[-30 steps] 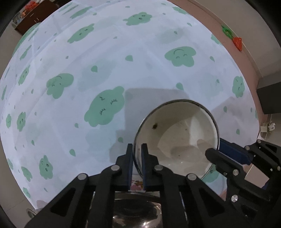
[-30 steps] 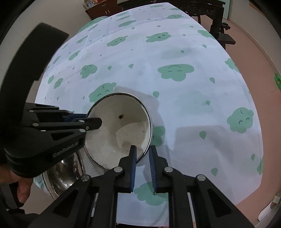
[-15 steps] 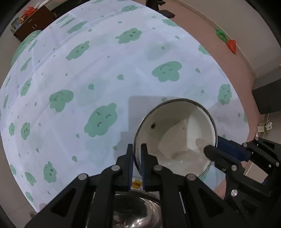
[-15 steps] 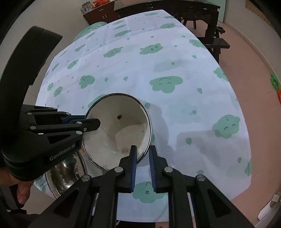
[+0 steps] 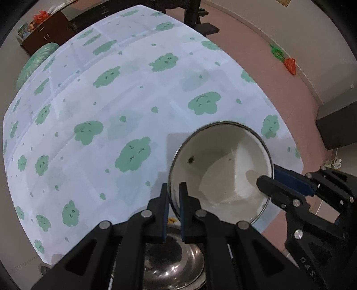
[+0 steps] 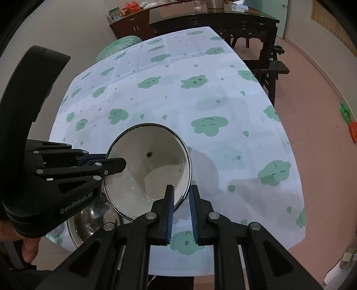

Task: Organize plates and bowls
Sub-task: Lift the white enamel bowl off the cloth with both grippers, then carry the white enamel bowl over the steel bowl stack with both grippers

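A white enamel bowl [image 5: 223, 169] [image 6: 151, 169] with a dark rim and a small dark spot inside hangs above the near edge of the cloud-print tablecloth [image 5: 133, 89] [image 6: 178, 89]. My left gripper [image 5: 173, 186] [image 6: 111, 161] is shut on its left rim. On the opposite rim my right gripper [image 6: 181, 189] [image 5: 271, 176] is shut as well. Below the lifted bowl a shiny steel bowl [image 5: 174, 263] [image 6: 89, 218] sits at the table's near edge, partly hidden by the gripper bodies.
A dark wooden table [image 6: 214, 20] and bench [image 6: 272, 69] stand beyond the far end. A green round object [image 6: 121, 43] lies by the far left corner. An orange and green toy [image 5: 290, 64] lies on the floor. A person's hand [image 6: 29, 249] shows low left.
Both grippers have risen together with the white bowl held between them. The table has dropped away, and more of the steel bowl shows underneath.
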The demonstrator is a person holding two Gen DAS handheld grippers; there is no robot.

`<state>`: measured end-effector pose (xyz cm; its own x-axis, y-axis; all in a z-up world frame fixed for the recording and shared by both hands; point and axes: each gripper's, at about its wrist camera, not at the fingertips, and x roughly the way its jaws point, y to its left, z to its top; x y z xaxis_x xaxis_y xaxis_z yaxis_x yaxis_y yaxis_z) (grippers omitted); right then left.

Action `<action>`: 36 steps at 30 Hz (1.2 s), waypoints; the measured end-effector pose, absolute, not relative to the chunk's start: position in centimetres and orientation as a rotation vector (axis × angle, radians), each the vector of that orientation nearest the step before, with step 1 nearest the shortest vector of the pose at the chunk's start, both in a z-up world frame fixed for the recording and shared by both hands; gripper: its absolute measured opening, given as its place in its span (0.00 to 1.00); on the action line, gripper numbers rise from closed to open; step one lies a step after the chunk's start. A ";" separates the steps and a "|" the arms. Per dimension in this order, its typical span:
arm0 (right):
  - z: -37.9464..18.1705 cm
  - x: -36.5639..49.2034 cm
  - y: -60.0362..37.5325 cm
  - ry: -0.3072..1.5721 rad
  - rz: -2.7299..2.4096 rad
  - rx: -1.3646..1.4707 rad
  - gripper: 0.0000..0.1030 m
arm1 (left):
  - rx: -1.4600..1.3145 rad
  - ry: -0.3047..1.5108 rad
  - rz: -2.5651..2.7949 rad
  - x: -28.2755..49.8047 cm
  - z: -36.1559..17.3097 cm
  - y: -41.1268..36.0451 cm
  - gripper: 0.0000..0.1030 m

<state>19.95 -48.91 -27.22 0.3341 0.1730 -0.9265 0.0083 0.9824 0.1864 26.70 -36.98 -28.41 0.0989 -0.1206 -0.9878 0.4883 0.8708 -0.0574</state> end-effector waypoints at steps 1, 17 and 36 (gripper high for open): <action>-27.0 19.9 -48.7 1.224 0.112 0.166 0.15 | 0.318 1.404 -0.460 26.7 -28.3 -37.1 0.05; -24.9 18.7 -46.4 1.220 0.158 0.120 0.15 | 0.292 1.376 -0.446 25.0 -26.0 -34.4 0.05; -25.3 16.5 -41.6 1.264 0.243 0.062 0.15 | 0.255 1.406 -0.390 21.9 -26.6 -29.5 0.05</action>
